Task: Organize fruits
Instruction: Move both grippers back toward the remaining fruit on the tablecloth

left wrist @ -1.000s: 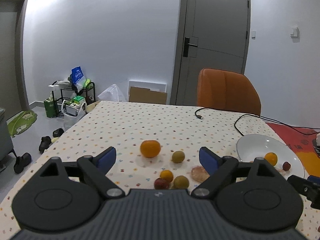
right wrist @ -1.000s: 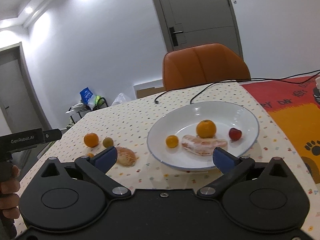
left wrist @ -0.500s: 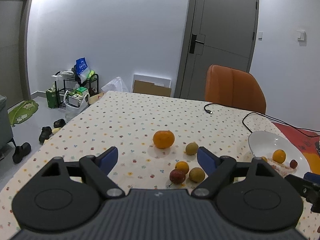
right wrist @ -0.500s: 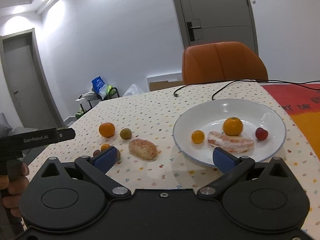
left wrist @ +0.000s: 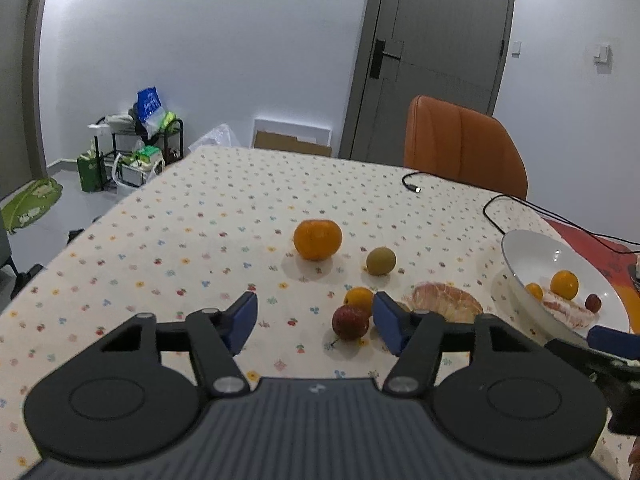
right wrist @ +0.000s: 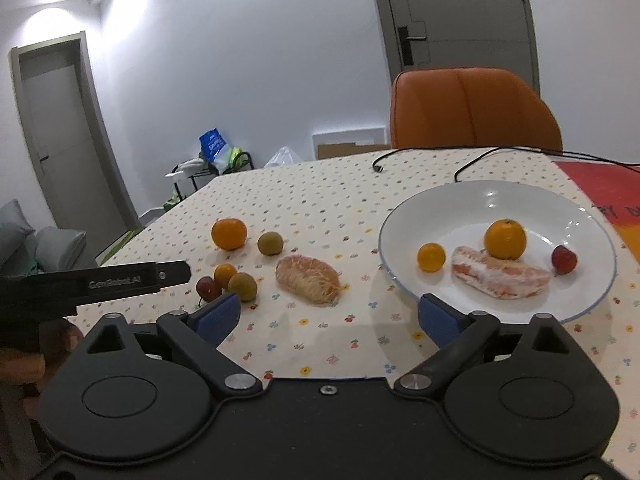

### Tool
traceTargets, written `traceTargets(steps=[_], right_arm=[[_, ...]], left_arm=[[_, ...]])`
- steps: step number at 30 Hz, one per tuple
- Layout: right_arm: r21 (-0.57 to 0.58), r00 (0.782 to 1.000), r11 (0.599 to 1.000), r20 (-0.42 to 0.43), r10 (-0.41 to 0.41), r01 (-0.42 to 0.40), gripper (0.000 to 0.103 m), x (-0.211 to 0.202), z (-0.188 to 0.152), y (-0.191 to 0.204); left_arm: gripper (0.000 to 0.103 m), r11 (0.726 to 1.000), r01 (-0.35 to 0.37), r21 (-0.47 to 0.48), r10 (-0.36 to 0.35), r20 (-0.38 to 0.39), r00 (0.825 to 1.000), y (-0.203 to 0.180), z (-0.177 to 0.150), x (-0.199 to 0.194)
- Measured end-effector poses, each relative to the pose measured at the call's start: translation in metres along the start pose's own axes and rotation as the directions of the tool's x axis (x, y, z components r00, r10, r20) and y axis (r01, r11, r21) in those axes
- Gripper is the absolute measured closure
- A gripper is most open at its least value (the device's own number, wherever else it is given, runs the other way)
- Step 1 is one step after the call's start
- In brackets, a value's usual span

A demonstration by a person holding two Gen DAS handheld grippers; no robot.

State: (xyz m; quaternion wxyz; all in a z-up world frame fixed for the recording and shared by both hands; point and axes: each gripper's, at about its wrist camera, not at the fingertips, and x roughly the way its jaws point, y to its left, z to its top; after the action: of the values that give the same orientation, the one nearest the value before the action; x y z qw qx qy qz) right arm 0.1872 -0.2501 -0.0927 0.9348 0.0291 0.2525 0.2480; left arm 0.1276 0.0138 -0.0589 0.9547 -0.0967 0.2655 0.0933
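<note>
Loose fruit lies on the dotted tablecloth: a large orange, a green-brown fruit, a small orange, a red fruit, an olive fruit and a peeled citrus piece. The white plate holds two oranges, a peeled segment and a red fruit. My left gripper is open, with the red fruit showing between its fingers close to the right one. My right gripper is open and holds nothing, in front of the peeled piece and the plate's near rim.
An orange chair stands at the table's far side. A black cable runs over the cloth behind the plate. A red and orange mat lies right of the plate. A hand holds the left gripper at the near left.
My left gripper's fingers have narrowed and it has moved in on the small fruit cluster. My right gripper has swung left, bringing the loose fruit into its view.
</note>
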Motion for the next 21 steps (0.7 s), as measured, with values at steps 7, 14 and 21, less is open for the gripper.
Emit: traceTargets(steps=[7, 14, 21], right_arm=[[-0.004, 1.0, 1.0, -0.017, 0.006, -0.006, 0.011, 0.008, -0.002, 0.002], [-0.004, 0.999, 1.0, -0.033, 0.006, -0.006, 0.017, 0.016, 0.0, 0.002], [-0.005, 0.999, 1.0, -0.046, 0.002, -0.002, 0.023, 0.023, 0.002, 0.003]], left_arm=[[0.043, 1.0, 0.011, 0.01, -0.011, -0.018, 1.0, -0.004, -0.003, 0.01], [0.049, 1.0, 0.025, 0.013, -0.025, -0.046, 0.999, -0.008, -0.006, 0.022], [0.067, 0.999, 0.041, -0.006, -0.041, -0.076, 0.996, -0.008, -0.007, 0.037]])
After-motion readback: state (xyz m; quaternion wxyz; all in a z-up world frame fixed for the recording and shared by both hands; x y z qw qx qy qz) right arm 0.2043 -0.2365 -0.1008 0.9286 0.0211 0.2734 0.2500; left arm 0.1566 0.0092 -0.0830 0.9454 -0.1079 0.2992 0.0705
